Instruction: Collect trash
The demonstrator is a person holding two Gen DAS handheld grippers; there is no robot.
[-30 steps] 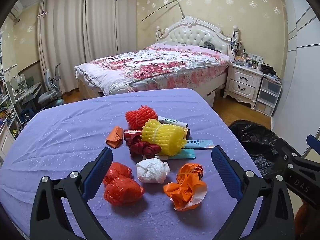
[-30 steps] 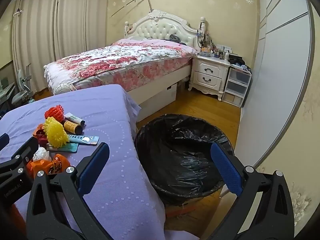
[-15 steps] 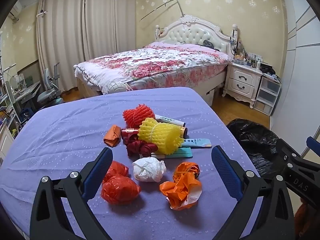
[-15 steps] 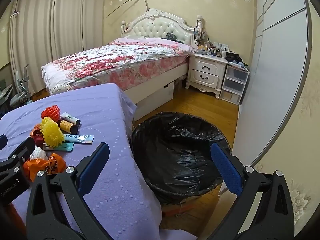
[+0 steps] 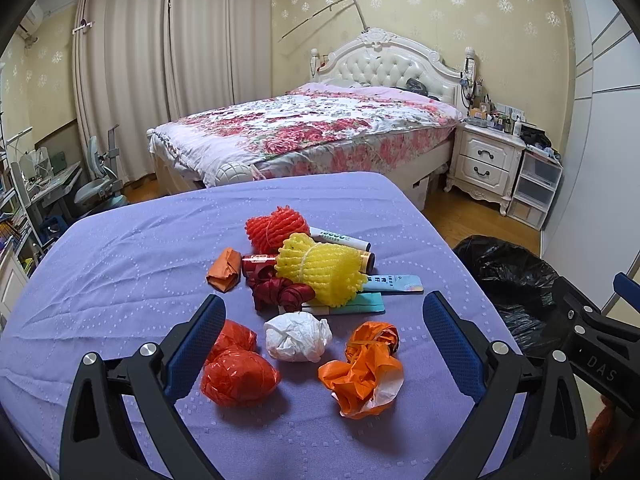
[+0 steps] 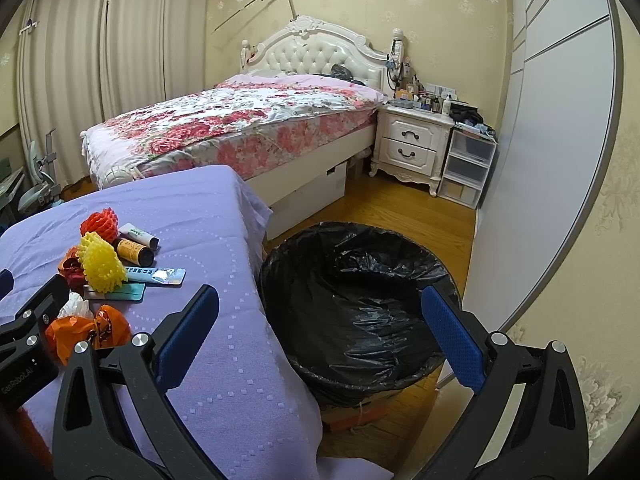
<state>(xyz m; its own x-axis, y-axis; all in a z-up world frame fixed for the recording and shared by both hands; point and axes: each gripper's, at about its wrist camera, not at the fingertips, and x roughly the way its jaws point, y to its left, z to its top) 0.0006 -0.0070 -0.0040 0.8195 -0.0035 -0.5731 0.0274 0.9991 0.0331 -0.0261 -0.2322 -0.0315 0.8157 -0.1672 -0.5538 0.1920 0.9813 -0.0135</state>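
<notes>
White crumpled paper (image 5: 298,337) sits between the wide-open, empty left gripper (image 5: 323,334), so go down slowly and squeeze softly; right gripper (image 6: 319,326) open and empty too

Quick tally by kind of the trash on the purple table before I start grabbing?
Foam fruit nets: 2 (red, yellow)
Crumpled bags or wrappers: 4 (red, white, orange, small orange)
Tubes: 3 (white, brown, red)
Ribbon: 1
Flat packets: 2 (blue, teal)
Total: 12
</notes>
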